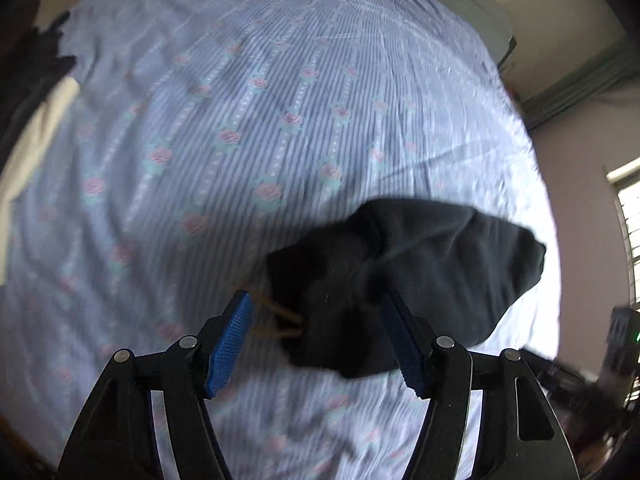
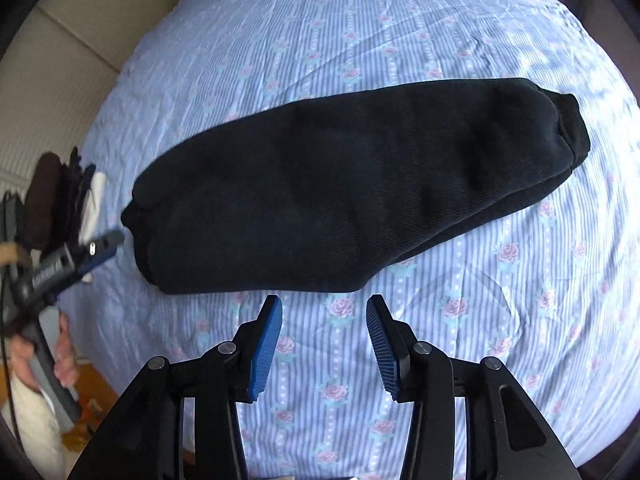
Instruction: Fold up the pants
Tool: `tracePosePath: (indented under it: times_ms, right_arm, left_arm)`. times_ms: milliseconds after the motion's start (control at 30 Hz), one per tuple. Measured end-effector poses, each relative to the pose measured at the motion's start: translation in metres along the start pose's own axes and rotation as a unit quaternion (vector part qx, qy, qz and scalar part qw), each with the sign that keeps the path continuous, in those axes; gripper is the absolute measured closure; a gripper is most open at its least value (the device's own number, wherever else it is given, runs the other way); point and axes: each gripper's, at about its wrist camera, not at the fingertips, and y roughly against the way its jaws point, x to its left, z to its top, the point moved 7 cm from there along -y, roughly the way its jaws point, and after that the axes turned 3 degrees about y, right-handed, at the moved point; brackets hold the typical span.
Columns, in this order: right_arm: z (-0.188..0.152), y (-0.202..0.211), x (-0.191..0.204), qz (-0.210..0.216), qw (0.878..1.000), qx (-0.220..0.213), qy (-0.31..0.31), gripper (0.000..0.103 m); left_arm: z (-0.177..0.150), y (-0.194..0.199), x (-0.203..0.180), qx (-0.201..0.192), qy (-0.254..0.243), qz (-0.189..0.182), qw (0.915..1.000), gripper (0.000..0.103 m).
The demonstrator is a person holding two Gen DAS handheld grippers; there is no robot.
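Observation:
Black pants [image 2: 352, 200] lie folded in a long bundle on the blue flowered bedsheet [image 2: 360, 40]. In the left wrist view the pants [image 1: 420, 272] lie just ahead of my left gripper [image 1: 318, 308], whose jaws are wide open; the cloth's near end with tan drawstrings [image 1: 280, 320] sits between the fingers, not clamped. My right gripper [image 2: 324, 312] is open and empty, just short of the pants' near edge. The left gripper [image 2: 80, 256] also shows at the left of the right wrist view, beside the pants' end.
A stack of dark and white clothes [image 2: 68, 200] lies at the bed's left edge. A cream headboard or wall [image 2: 60, 60] is beyond it. A window [image 1: 628, 220] and a dark device [image 1: 624, 332] are at the right of the left wrist view.

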Motion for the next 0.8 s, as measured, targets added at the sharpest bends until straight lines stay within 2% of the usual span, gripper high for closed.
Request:
tracePosePath:
  times_ms: [233, 267, 433, 500, 600, 800]
  right_arm:
    - [-0.002, 0.000, 0.011, -0.014, 1.000, 0.007, 0.002, 0.058]
    - [-0.001, 0.000, 0.013, -0.015, 1.000, 0.006, 0.003, 0.058]
    - [0.000, 0.001, 0.014, -0.024, 1.000, 0.007, -0.005, 0.058]
    - [0.000, 0.001, 0.016, -0.027, 1.000, 0.005, -0.005, 0.058]
    - [-0.005, 0.003, 0.015, -0.026, 1.000, 0.003, -0.003, 0.058]
    - [-0.014, 0.000, 0.008, -0.029, 0.999, 0.019, -0.009, 0.058]
  left_arm:
    - [0.022, -0.037, -0.008, 0.008, 0.001, -0.028, 0.9996, 0.040]
    - [0.025, -0.037, -0.008, 0.011, 0.006, -0.037, 0.9992, 0.049]
    - [0.025, -0.033, 0.000, 0.020, 0.035, -0.052, 0.9978, 0.065]
    - [0.022, -0.021, 0.002, 0.022, 0.046, -0.056, 0.9971, 0.091]
    - [0.010, -0.009, 0.003, 0.043, 0.061, -0.056, 0.9956, 0.091]
    - [0.005, -0.019, 0.008, 0.077, 0.050, -0.009, 0.9957, 0.091]
